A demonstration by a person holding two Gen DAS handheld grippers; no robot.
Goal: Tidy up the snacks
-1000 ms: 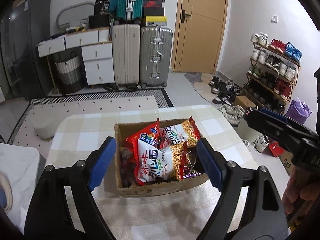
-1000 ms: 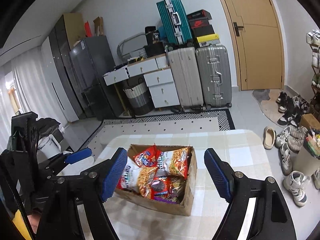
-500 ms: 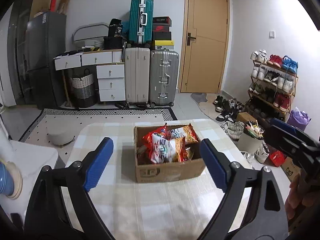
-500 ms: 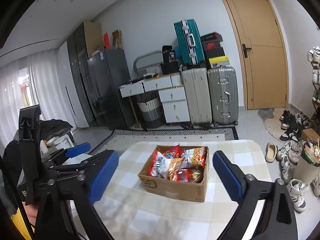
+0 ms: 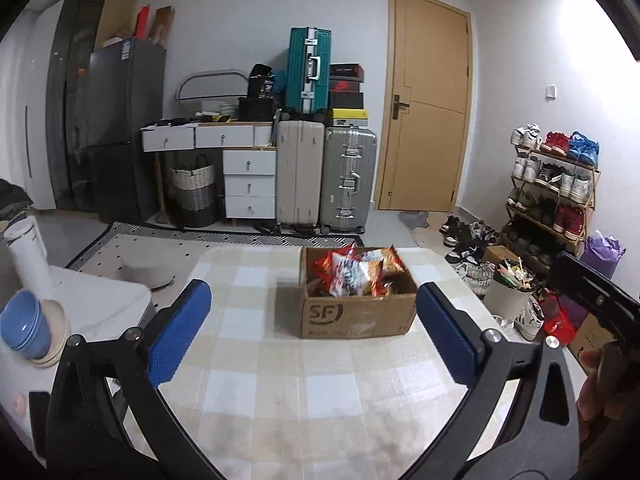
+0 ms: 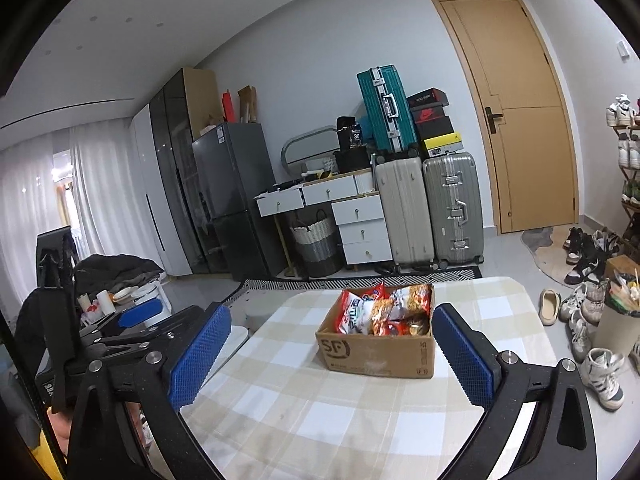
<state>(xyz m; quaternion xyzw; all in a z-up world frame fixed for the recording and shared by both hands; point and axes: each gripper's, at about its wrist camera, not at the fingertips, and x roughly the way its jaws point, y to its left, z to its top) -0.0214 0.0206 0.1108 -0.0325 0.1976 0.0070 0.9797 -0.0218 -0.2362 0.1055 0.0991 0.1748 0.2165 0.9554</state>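
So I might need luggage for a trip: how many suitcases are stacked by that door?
3. A beige suitcase stands beside the white drawers, a silver suitcase next to it nearer the door, and a teal suitcase upright on top of them. Others may be hidden behind.

Left tool (image 5: 314, 330), right tool (image 6: 332, 358): jaws just opened, empty

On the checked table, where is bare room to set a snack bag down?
The beige checked tablecloth is bare in front of the brown cardboard box and to its left. The box, packed with red and orange snack bags, is the crowded spot. To its right, only a narrow strip.
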